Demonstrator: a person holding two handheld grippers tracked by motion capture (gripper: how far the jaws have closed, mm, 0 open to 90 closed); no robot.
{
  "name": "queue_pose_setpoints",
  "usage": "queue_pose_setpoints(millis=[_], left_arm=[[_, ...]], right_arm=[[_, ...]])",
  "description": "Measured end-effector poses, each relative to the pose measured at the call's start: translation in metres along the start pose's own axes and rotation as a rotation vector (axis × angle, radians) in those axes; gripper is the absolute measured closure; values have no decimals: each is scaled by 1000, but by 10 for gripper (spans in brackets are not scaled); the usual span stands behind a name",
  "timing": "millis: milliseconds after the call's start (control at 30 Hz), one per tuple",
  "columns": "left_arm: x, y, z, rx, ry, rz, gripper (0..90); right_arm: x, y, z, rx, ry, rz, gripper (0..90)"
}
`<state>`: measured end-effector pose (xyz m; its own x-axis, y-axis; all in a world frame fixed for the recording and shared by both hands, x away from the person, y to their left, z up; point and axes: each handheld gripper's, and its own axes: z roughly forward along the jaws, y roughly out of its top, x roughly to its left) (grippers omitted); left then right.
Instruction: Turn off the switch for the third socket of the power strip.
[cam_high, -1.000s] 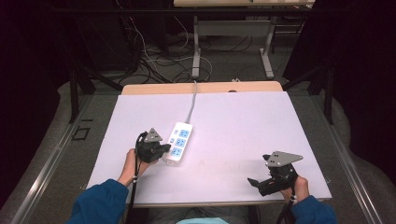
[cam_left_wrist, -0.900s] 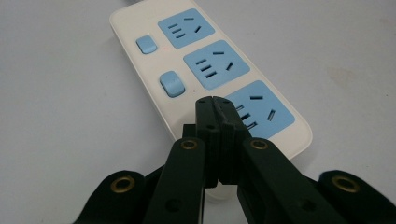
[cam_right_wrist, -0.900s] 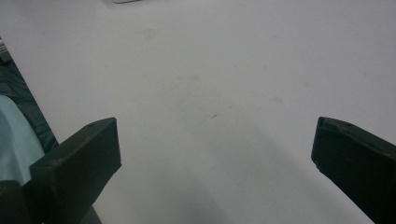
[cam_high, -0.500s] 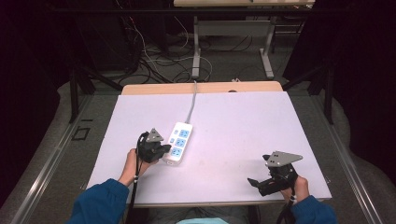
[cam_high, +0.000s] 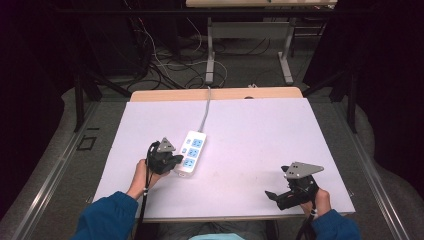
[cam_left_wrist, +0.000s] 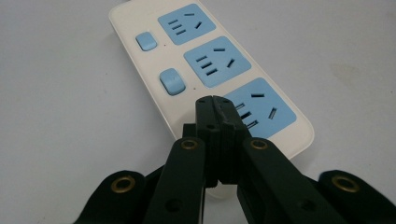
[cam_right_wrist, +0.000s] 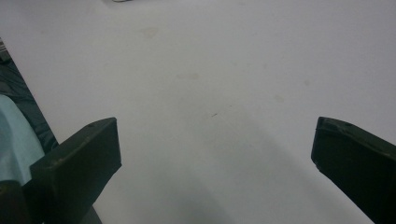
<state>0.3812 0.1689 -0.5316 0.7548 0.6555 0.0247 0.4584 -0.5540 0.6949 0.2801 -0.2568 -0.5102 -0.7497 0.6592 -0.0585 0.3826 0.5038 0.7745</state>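
Note:
A white power strip (cam_high: 192, 152) with three blue sockets and blue switches lies left of the table's middle, its cord running to the far edge. In the left gripper view the power strip (cam_left_wrist: 219, 74) fills the upper half. My left gripper (cam_left_wrist: 215, 103) is shut, its joined tips over the strip's near end beside the nearest socket. From above, the left gripper (cam_high: 175, 161) sits at the strip's near left corner. My right gripper (cam_high: 270, 195) rests near the front right edge. In its own view the right gripper (cam_right_wrist: 215, 144) stands open over bare table.
The white tabletop (cam_high: 260, 135) stretches between the two hands. Its front edge lies close to the right gripper. Behind the table, cables (cam_high: 165, 60) lie on the floor beside grey desk legs (cam_high: 210, 50).

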Motion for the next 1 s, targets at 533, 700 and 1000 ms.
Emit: queue_pose_setpoints(millis=[533, 700, 1000], left_arm=[[-1, 0, 0, 2, 2, -5, 900], [-1, -1, 0, -4, 4, -10, 900], [-1, -2, 0, -6, 0, -12, 900]], right_arm=[[0, 0, 0, 1, -2, -3, 13], [0, 0, 0, 0, -2, -2, 14], [0, 0, 0, 1, 1, -2, 14]])
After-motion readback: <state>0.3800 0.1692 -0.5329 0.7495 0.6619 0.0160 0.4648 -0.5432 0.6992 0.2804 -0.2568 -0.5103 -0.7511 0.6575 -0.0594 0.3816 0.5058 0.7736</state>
